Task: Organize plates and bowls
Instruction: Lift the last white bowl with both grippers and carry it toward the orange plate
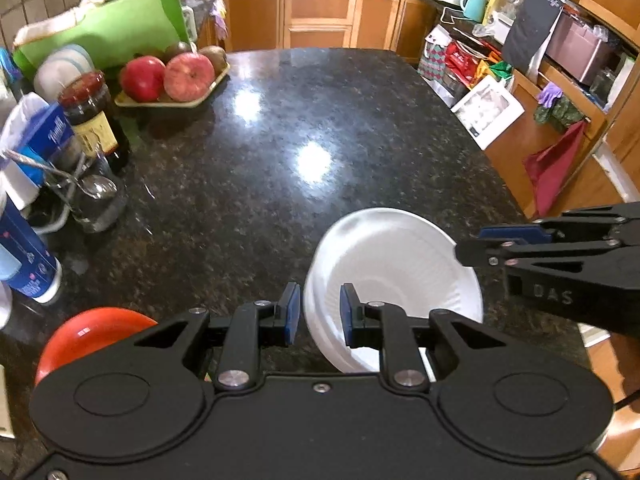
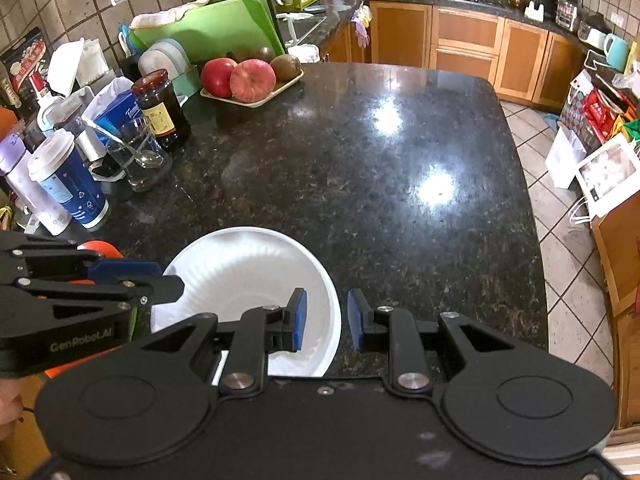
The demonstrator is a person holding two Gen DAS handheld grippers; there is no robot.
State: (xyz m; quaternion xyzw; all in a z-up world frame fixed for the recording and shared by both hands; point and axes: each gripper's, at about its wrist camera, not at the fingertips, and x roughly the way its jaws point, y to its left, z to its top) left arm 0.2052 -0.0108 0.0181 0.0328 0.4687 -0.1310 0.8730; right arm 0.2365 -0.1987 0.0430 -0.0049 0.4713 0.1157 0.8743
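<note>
A white paper bowl (image 1: 394, 264) sits at the near edge of the dark granite counter (image 1: 280, 128); it also shows in the right wrist view (image 2: 240, 268). My left gripper (image 1: 319, 314) is open, its jaws straddling the bowl's left rim without pinching it. My right gripper (image 2: 327, 318) is open, its jaws straddling the bowl's right rim. The right gripper shows in the left wrist view (image 1: 520, 248), the left one in the right wrist view (image 2: 132, 280). A red bowl (image 1: 92, 332) lies to the left of the white bowl, partly hidden; a sliver of it shows in the right wrist view (image 2: 100, 249).
At the counter's left stand a foam tray of apples and kiwis (image 2: 252, 76), a dark sauce jar (image 2: 162, 108), a glass with a spoon (image 2: 140, 160), a blue cup (image 2: 68, 182) and a green cutting board (image 2: 208, 32). Bags and boxes (image 2: 600, 148) stand on the floor at right.
</note>
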